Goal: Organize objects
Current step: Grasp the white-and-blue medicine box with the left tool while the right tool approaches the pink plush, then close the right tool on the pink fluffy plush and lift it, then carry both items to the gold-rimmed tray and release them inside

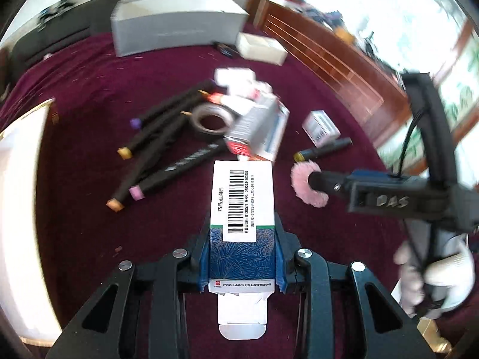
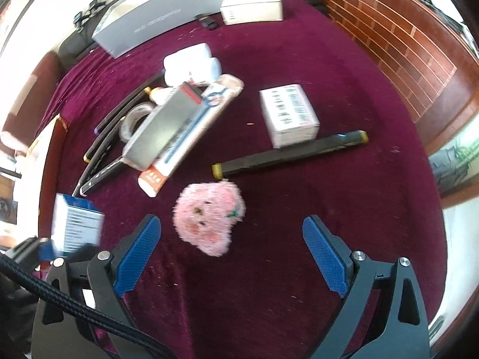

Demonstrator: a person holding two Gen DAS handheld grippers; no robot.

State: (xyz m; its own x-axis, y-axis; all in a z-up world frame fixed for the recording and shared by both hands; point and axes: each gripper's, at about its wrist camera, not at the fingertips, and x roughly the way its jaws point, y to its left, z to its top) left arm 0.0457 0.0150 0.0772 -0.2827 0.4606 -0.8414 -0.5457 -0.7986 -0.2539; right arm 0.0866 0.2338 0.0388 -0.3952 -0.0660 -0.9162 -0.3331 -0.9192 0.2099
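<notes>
Left gripper (image 1: pixel 242 239) clamps a blue-and-white medicine box (image 1: pixel 242 206) above the desk's (image 2: pixel 299 269) near edge while the right gripper (image 2: pixel 232 251), gaping empty, hangs over the pink plush (image 2: pixel 209 218); markers (image 1: pixel 155 152), tape (image 1: pixel 211 119) and boxes lie unsorted mid-desk, so most sorting seemingly remains.

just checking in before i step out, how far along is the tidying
Early on; nothing looks sorted yet. In hand: the left hand-held gripper is shut on a blue-and-white medicine box. The right hand-held gripper is open above the pink fluffy toy. Still loose on the maroon cloth: the pile of black markers, the tape roll, the other cartons, a small white box and a single marker.
</notes>
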